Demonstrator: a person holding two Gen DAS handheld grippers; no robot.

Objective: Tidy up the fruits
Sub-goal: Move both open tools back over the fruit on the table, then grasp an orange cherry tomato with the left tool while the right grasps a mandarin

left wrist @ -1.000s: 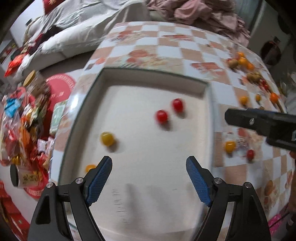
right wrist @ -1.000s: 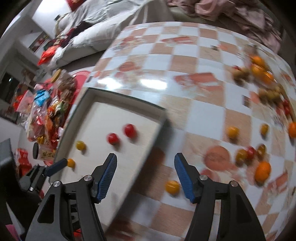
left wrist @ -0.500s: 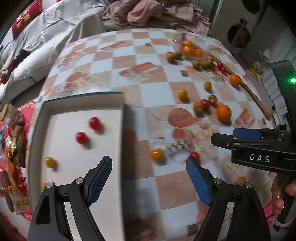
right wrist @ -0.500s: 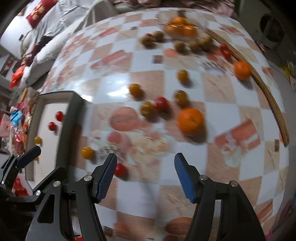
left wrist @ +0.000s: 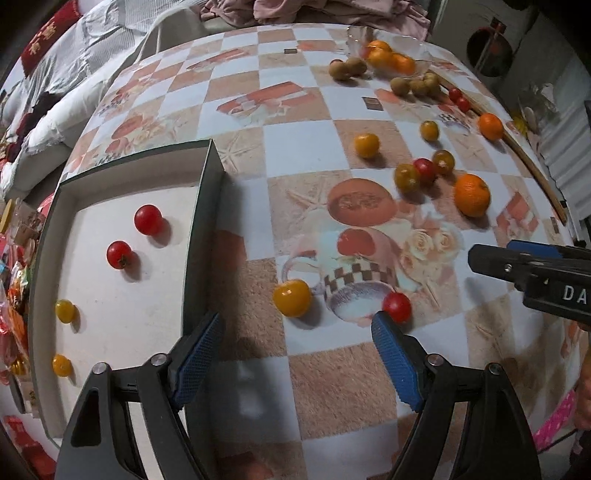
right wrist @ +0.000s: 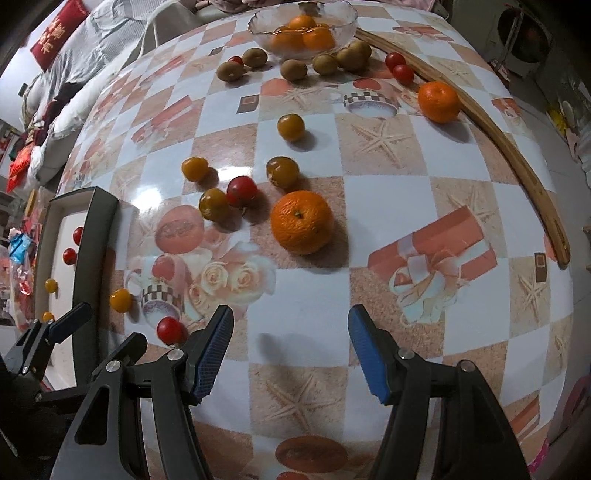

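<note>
My left gripper is open and empty above the table, just short of a yellow tomato and a red tomato. The white tray to its left holds two red tomatoes and two small yellow ones. My right gripper is open and empty, in front of a large orange. More tomatoes, kiwis and another orange lie scattered. A glass bowl holds oranges at the far edge.
A curved wooden strip lies along the table's right side. A sofa with bedding stands beyond the table. Snack packets lie on the floor at left. The right gripper's body shows at the left wrist view's right edge.
Both grippers swung right, away from the tray and over the scattered fruit. Both stayed open. The fruit has not moved.
</note>
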